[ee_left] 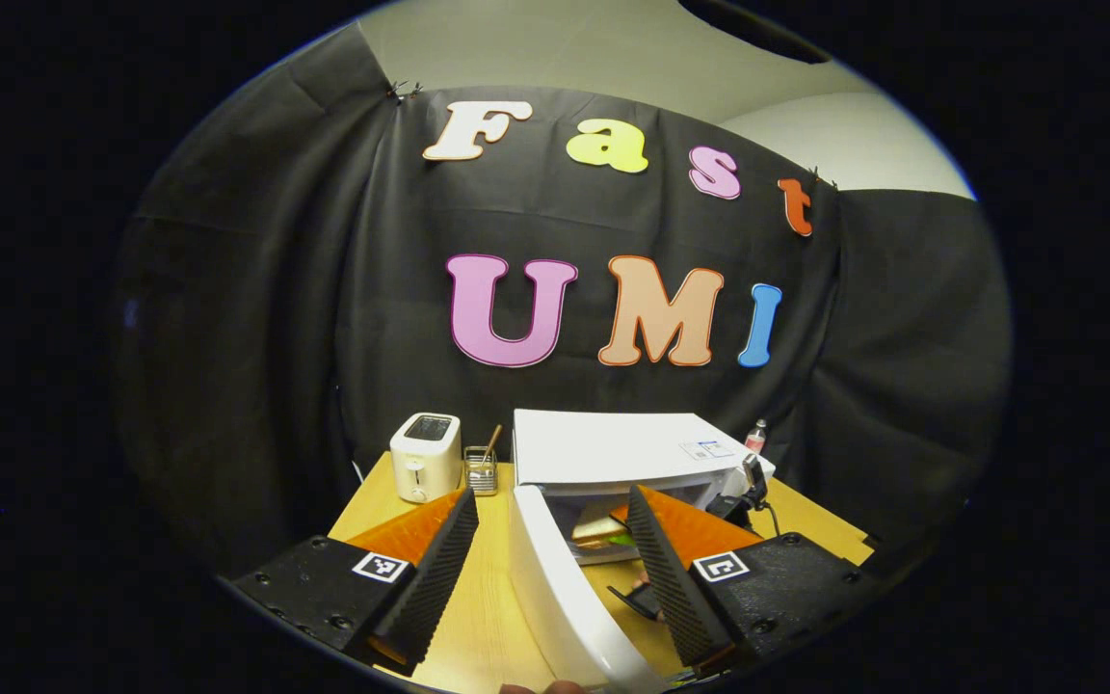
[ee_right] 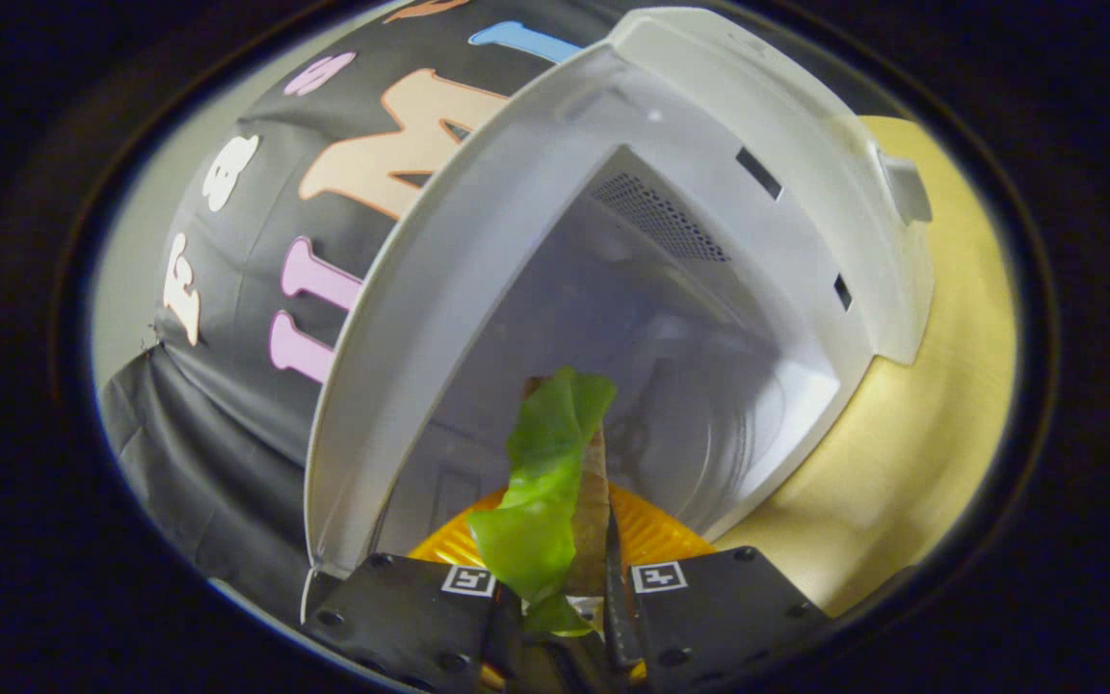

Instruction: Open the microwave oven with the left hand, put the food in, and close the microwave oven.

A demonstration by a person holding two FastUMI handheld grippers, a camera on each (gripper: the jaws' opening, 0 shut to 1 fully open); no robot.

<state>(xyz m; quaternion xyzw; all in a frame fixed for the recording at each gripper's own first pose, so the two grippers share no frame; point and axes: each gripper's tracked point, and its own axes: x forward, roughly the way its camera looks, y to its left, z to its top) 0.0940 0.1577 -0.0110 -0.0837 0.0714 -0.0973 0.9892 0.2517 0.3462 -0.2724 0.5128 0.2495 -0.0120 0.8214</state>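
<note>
Left tool: the left tool point(ee_left: 552, 559) stood wide open, its ribbed fingers straddling the edge of the microwave door point(ee_left: 565, 602) without pressing on it.
Right tool: the right tool point(ee_right: 565, 617) was clamped on the food point(ee_right: 555, 487), a sandwich with a floppy green leaf and a brown slice, held upright at the mouth of the oven.
Microwave: the white, boxy microwave point(ee_left: 632, 453) sat on the wooden counter point(ee_left: 488, 588), door swung open; its smooth pale cavity point(ee_right: 671, 366) had a perforated vent patch on one wall.
Beyond: a white toaster point(ee_left: 426, 457) and a small wire holder point(ee_left: 482, 474) with sticks stood left of the microwave.
</note>
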